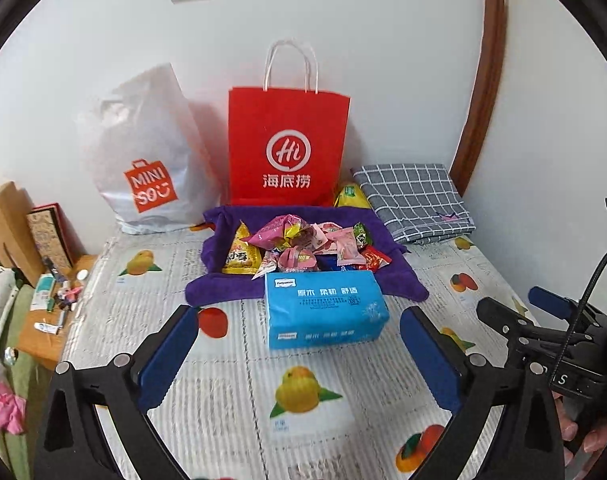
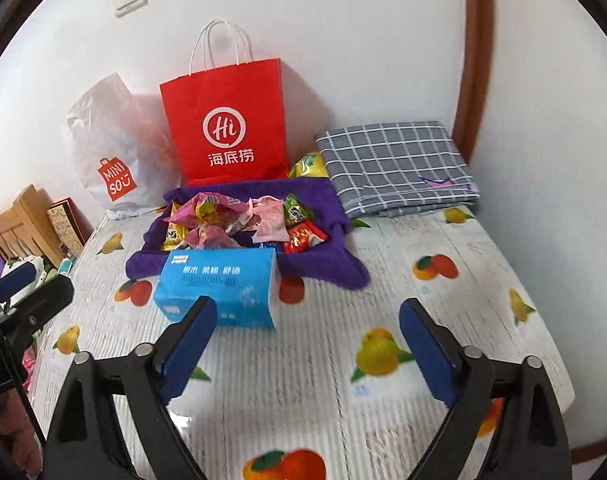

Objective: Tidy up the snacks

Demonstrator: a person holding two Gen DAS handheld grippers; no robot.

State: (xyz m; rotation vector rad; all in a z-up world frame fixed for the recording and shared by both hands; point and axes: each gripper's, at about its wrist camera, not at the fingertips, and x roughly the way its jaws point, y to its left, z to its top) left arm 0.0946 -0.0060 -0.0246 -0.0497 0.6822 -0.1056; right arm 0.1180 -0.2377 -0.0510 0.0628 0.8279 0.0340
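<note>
Both jaws wide open and empty, blue tissue pack (image 1: 323, 306), snacks (image 1: 299, 248), red "Hi" bag (image 1: 287, 144), white "MINISO" bag (image 1: 143, 152)

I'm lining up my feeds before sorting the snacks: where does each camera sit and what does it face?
Left wrist: on the left hand-held gripper, jaws open, aimed at the blue tissue pack; the right hand-held gripper shows at right.
Right wrist: on the right hand-held gripper, jaws open; tissue pack left of centre.
Shared: snacks on purple towel, red bag.
</note>
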